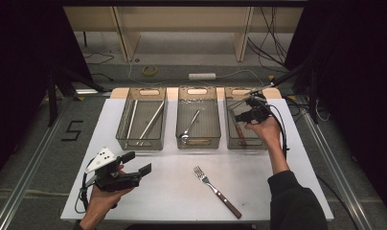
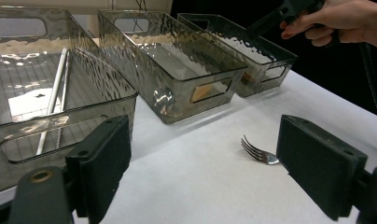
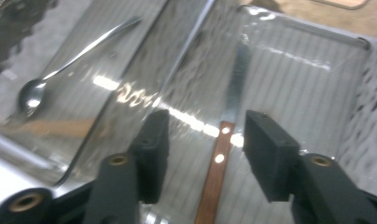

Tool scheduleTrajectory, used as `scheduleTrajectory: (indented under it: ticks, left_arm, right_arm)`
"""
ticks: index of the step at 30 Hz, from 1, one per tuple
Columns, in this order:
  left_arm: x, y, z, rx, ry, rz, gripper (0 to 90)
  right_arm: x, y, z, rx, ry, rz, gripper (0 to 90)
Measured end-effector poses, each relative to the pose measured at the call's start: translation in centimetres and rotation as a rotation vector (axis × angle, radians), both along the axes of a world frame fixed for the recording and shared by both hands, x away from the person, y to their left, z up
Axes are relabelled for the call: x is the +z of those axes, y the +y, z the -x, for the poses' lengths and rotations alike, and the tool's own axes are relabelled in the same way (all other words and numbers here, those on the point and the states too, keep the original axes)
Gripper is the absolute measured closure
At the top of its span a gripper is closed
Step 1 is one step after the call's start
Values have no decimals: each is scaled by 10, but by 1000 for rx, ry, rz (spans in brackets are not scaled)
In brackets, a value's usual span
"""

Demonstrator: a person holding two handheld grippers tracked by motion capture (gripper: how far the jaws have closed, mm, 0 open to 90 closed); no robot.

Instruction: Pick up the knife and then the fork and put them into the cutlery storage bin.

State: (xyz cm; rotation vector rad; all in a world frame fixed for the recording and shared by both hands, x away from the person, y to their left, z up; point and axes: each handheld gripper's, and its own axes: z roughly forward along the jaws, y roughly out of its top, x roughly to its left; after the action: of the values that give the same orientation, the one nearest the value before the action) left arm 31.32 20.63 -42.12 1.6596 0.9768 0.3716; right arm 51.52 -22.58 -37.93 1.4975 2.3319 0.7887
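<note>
dim room | glare on bins (image 3: pixel 130 95) | right gripper view blurred

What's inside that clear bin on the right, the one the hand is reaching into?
A knife with a wooden handle lies on the floor of the right bin, right below the open right gripper. In the high view the hand and gripper cover part of the bin.

Knife (image 3: pixel 222 140) handle — cut off below

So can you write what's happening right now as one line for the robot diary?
right gripper: open over knife in right bin | left gripper: open, holding nothing | fork: lying on table | spoon: middle bin
</note>
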Motion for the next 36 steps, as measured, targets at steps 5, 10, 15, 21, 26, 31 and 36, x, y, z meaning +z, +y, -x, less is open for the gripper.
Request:
scheduleTrajectory:
  ticks: [5, 10, 15, 21, 26, 31, 36]
  left_arm:
    - [0, 0, 0, 4, -1, 5, 176]
    - [0, 0, 0, 5, 0, 6, 176]
    - [0, 0, 0, 7, 3, 7, 175]
    - [0, 0, 0, 8, 2, 5, 174]
    - [0, 0, 0, 7, -1, 7, 174]
    - [1, 1, 1, 7, -2, 8, 173]
    - [1, 2, 2, 10, -1, 8, 172]
  right_arm:
    - [7, 4, 24, 101, -6, 4, 421]
    - [12, 9, 52, 171, -9, -1, 380]
    - [9, 16, 78, 225, -17, -5, 356]
    - [3, 24, 101, 263, -33, -19, 357]
    - [-4, 29, 113, 283, -14, -24, 352]
    - [-10, 33, 124, 311, 6, -6, 341]
    - [-15, 38, 136, 345, 35, 14, 350]
